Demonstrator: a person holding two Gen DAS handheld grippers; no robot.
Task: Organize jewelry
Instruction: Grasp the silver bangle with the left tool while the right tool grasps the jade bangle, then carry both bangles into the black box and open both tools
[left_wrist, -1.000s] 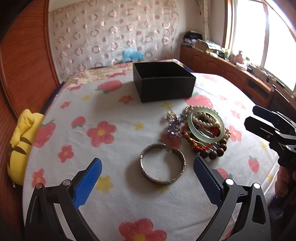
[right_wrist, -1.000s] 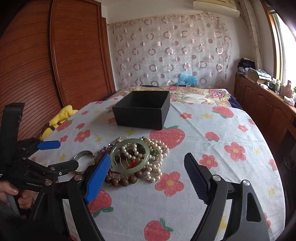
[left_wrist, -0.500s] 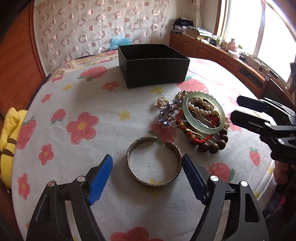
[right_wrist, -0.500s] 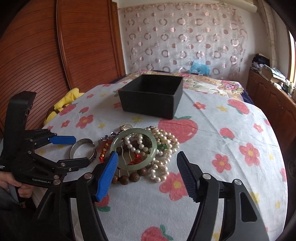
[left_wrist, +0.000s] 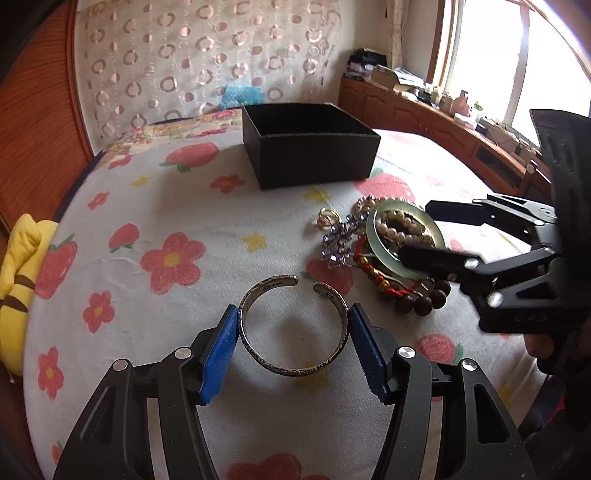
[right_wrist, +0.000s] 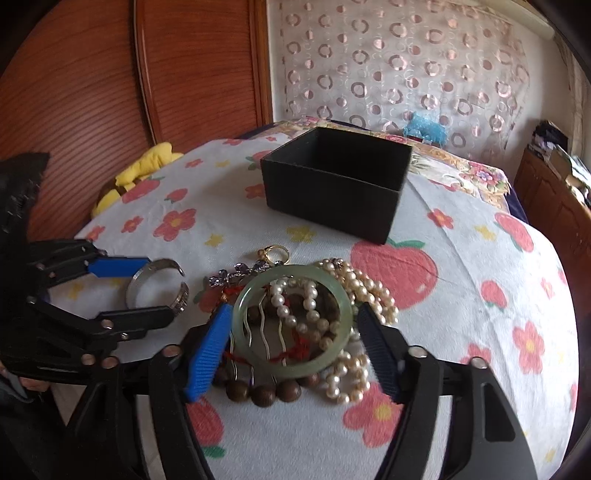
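Left gripper (left_wrist: 293, 338) jaws closing, apparently touching the silver cuff (left_wrist: 293, 325), nearside of black box (left_wrist: 310, 147), for transfer. Right gripper (right_wrist: 293, 339) jaws opening, straddling jade bangle (right_wrist: 293, 319).

place: home bedroom | surface: bed (left_wrist: 155, 206) under a strawberry-and-flower sheet | wall: ring-patterned curtain (right_wrist: 406, 66) | left: reddish wooden wardrobe doors (right_wrist: 177, 62) | right: low wooden cabinets (left_wrist: 424, 118) cluttered with bottles below a bright window (left_wrist: 491, 55) | extra: yellow plush toy (left_wrist: 18, 280)
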